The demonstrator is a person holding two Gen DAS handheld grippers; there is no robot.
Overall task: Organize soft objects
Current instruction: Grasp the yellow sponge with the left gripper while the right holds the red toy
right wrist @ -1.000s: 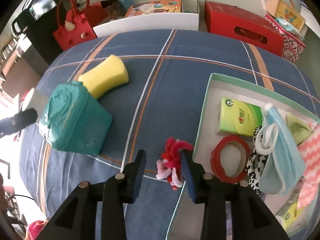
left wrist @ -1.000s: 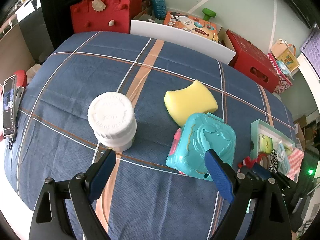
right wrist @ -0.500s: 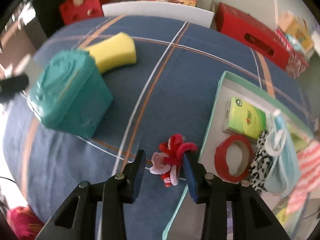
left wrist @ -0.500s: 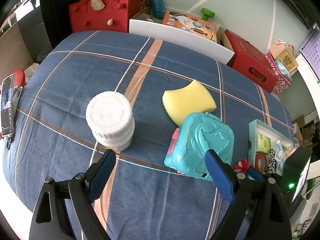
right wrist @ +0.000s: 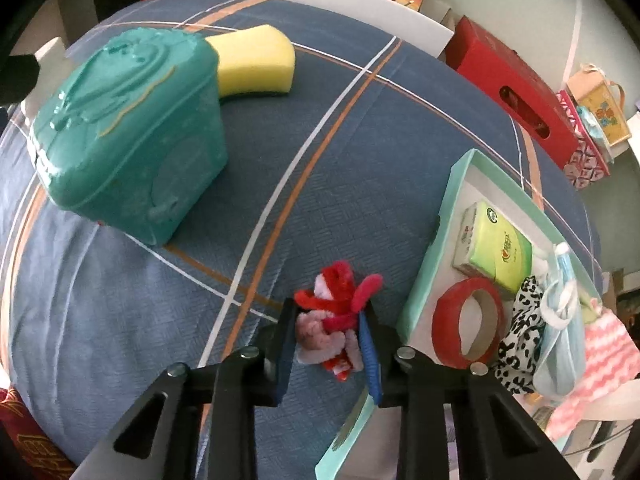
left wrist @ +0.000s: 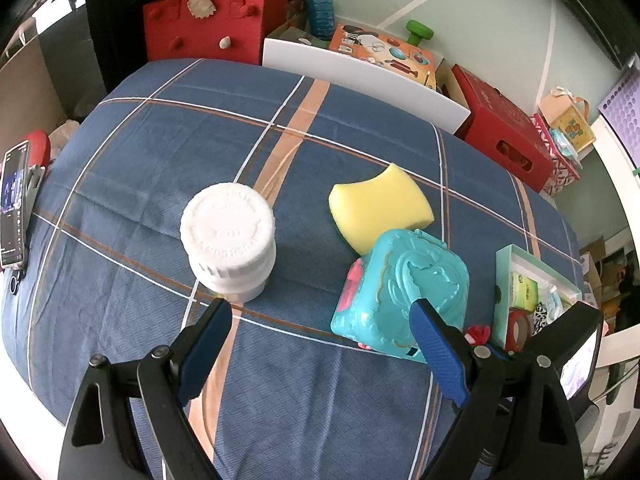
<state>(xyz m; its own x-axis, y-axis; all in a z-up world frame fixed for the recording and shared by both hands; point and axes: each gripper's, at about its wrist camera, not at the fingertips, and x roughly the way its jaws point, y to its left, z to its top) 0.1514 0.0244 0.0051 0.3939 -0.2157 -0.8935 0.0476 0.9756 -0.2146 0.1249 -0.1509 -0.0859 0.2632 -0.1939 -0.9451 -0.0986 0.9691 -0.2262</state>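
Note:
My right gripper (right wrist: pixel 328 328) is shut on a red and pink pipe-cleaner bundle (right wrist: pixel 334 320) on the blue checked cloth, just left of the mint tray (right wrist: pixel 452 196). A bit of the bundle shows in the left wrist view (left wrist: pixel 478 332). The tray holds a green tissue pack (right wrist: pixel 496 248), a red tape ring (right wrist: pixel 468 328), a spotted cloth, a blue face mask (right wrist: pixel 560 320) and a pink striped cloth. A yellow sponge (left wrist: pixel 380 206) lies mid-table. My left gripper (left wrist: pixel 320 352) is open and empty, above the cloth in front of a white jar (left wrist: pixel 230 240) and a teal toy case (left wrist: pixel 400 296).
A phone on a stand (left wrist: pixel 14 208) sits at the table's left edge. Beyond the far edge stand a red felt bag (left wrist: pixel 208 16), a white board (left wrist: pixel 360 76), a red box (left wrist: pixel 504 136) and a blue bottle. The tray also shows in the left wrist view (left wrist: pixel 504 288).
My right gripper moved down and forward around the pipe-cleaner bundle and closed its fingers on it. The left gripper drifted slightly and stayed open.

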